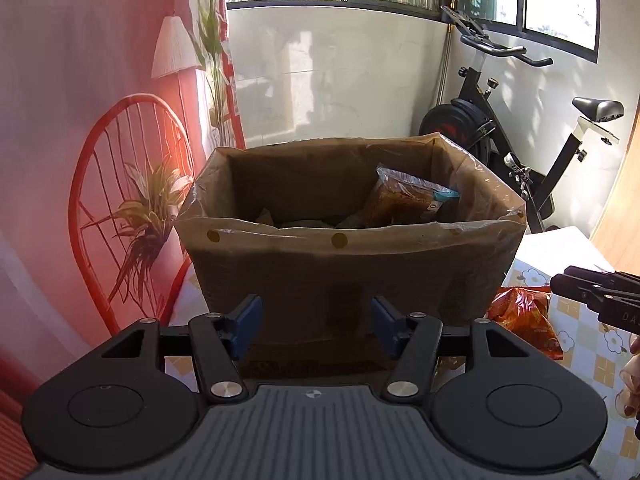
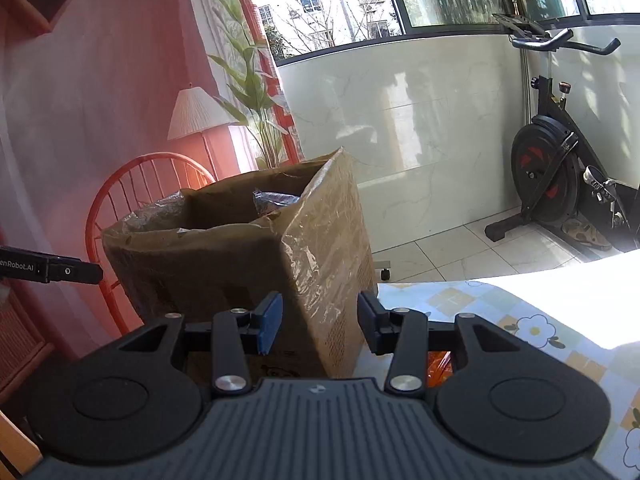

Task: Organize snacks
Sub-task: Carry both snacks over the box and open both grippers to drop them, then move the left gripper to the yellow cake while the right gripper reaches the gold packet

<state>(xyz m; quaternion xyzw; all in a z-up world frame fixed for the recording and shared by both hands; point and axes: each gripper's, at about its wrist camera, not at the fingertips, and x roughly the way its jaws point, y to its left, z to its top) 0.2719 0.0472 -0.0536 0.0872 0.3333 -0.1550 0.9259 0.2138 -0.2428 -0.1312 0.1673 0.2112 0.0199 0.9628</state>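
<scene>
in the left wrist view the left gripper hangs with its jaws apart and nothing between them, just in front of the near wall of a plastic-lined cardboard box on the flowered tablecloth. a clear snack bag leans in the box's far right corner, long axis tilted, top pointing up and left. an orange snack packet lies on the cloth right of the box, near the right gripper. in the right wrist view the right gripper also stands apart and empty, facing the box's near right corner; the orange packet shows just below its right finger.

orange snack packet behind fingers, box contents shadowed
</scene>
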